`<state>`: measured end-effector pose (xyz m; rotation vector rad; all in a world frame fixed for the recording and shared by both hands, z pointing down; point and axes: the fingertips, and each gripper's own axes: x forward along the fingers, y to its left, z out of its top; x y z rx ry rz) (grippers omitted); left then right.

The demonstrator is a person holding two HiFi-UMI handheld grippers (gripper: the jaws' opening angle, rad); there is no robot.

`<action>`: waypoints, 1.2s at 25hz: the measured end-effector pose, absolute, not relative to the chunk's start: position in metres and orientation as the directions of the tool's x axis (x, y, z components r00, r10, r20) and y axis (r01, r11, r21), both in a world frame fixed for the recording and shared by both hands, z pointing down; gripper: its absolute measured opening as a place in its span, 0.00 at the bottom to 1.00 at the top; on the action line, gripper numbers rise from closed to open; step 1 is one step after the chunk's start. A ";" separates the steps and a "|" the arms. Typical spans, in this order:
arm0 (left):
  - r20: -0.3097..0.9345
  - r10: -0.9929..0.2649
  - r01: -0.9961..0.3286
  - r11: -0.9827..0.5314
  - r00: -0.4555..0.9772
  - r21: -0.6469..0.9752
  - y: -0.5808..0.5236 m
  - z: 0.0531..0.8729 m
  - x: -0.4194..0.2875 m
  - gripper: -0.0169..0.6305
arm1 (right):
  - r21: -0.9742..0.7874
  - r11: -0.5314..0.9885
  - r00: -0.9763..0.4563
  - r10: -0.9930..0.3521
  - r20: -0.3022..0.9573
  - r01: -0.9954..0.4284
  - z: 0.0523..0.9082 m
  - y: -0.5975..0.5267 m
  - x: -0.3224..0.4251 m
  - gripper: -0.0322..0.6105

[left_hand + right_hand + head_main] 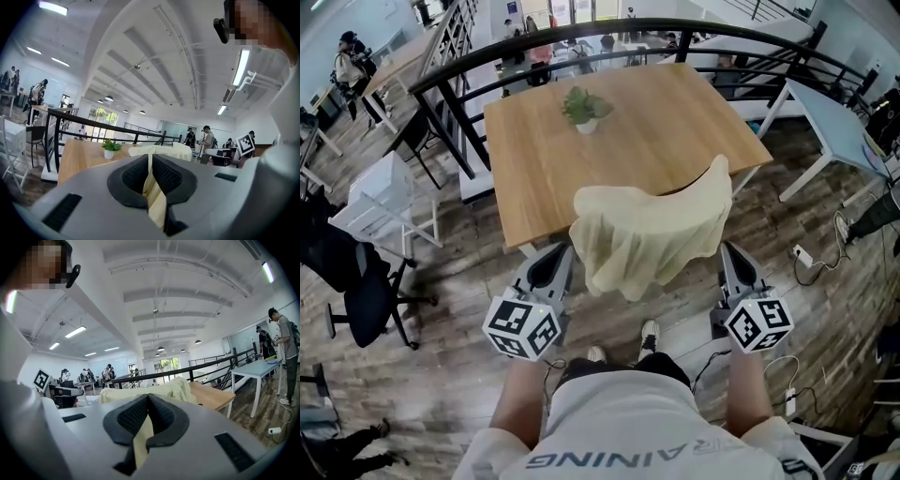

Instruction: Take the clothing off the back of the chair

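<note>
A pale yellow garment (647,234) hangs spread between my two grippers in the head view, just in front of the wooden table (609,150). My left gripper (569,251) is shut on its left edge and my right gripper (727,248) is shut on its right edge. In the left gripper view a fold of the garment (153,187) is pinched between the dark pads of the left gripper (150,161). The right gripper view shows the same cloth (154,390) clamped in the right gripper (147,404). The garment hides the chair; only a dark sliver shows behind its upper right.
A small potted plant (584,108) stands on the table. A black railing (581,47) curves behind it. A black office chair (356,300) and a white cart (384,202) are at left. A white desk (830,122) and floor cables (811,258) are at right.
</note>
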<state>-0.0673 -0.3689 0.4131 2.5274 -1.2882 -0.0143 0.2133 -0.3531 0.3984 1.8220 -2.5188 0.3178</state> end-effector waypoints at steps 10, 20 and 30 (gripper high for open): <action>0.226 -0.798 -0.808 -0.461 0.558 0.368 -0.416 0.427 -0.051 0.18 | -0.128 0.346 -0.363 -0.921 0.143 -0.929 0.387 -0.413 0.282 0.08; 0.229 -0.678 -0.626 -0.424 0.699 0.655 -0.471 0.442 -0.057 0.45 | -0.171 0.639 -0.660 -0.703 0.266 -0.750 0.403 -0.503 0.302 0.18; 0.155 -0.572 -0.445 -0.411 0.806 0.795 -0.468 0.451 -0.038 0.41 | -0.535 0.753 -0.924 -0.309 0.227 -0.383 0.427 -0.566 0.298 0.52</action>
